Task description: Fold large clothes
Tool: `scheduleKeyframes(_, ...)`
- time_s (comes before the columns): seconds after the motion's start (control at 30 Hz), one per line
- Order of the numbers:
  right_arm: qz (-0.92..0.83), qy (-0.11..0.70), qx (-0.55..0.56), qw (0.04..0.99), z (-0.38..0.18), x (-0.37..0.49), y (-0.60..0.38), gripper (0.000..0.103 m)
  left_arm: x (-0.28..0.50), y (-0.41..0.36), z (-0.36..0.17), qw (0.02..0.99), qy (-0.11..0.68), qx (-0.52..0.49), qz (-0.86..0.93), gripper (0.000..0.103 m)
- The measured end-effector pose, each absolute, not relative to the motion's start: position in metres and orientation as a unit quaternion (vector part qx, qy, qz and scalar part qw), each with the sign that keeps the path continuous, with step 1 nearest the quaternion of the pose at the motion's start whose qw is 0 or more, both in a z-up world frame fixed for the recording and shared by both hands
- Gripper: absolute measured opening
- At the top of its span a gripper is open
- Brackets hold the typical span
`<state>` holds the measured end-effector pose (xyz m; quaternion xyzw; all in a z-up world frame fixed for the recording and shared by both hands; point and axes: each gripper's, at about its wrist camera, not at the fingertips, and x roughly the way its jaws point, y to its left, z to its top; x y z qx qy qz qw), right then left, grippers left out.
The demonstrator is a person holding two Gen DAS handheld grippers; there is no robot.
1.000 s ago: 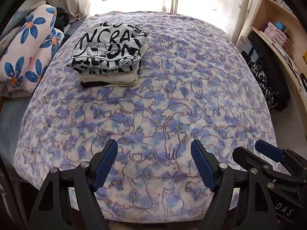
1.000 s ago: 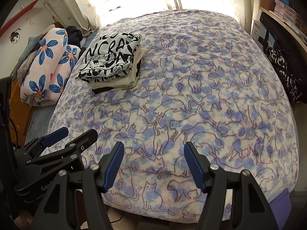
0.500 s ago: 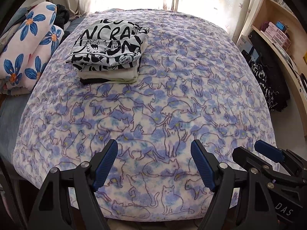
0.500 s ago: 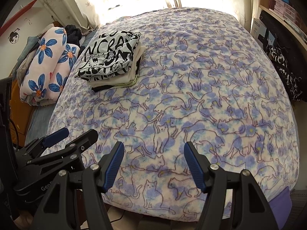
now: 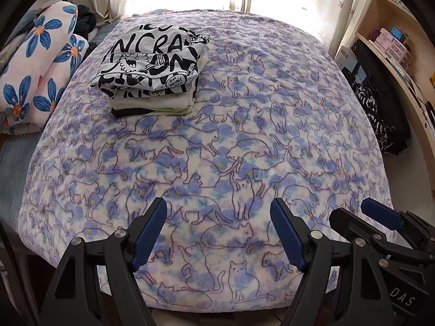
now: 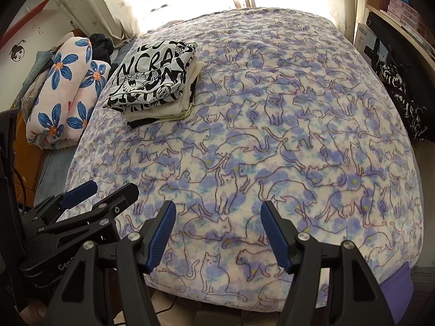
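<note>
Covering the bed, a cat-print blanket (image 5: 244, 135) bears folded clothes (image 5: 152, 73).

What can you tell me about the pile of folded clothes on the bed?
The pile of folded clothes lies flat on the far left part of the cat-print blanket. On top is a white garment with bold black lettering and cartoon drawings, under it cream layers, and at the bottom a black one. The edges are fairly even. Neither gripper touches it.

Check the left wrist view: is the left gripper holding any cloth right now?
No, the left gripper is open and empty above the cat-print blanket, with the folded clothes stack lying apart from it.
</note>
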<state>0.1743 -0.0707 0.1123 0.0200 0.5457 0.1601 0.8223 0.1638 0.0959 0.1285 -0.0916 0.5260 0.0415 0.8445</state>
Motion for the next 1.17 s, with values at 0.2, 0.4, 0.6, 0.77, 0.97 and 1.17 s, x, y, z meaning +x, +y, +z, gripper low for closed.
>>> scheduleKeyframes(0.2,0.160,0.547,0.020,0.821,0.1113,0.1733,-0.0706,0.065,0.1626,0.0946,0.1279,0.844,0.526,-0.091,0.043,0.077)
scheduleKeyframes(0.4,0.160,0.548,0.020,0.821,0.1122,0.1769,-0.0710,0.065,0.1631,0.0948,0.1273,0.844,0.526,-0.092,0.042,0.077)
scheduleKeyframes(0.6,0.161,0.549,0.020,0.820,0.1113,0.1759,-0.0710,0.065,0.1639,0.0943,0.1272,0.844,0.527,-0.092,0.042,0.077)
scheduleKeyframes(0.77,0.161,0.549,0.020,0.820,0.1120,0.1782,-0.0719,0.065,0.1652,0.0943,0.1273,0.843,0.528,-0.092,0.043,0.077)
scheduleKeyframes(0.97,0.162,0.550,0.020,0.819,0.1116,0.1787,-0.0726,0.065,0.1658,0.0943,0.1278,0.844,0.528,-0.088,0.044,0.077)
scheduleKeyframes(1.17,0.162,0.552,0.019,0.818,0.1114,0.1794,-0.0730,0.065,0.1641,0.0935,0.1257,0.841,0.531,-0.092,0.043,0.077)
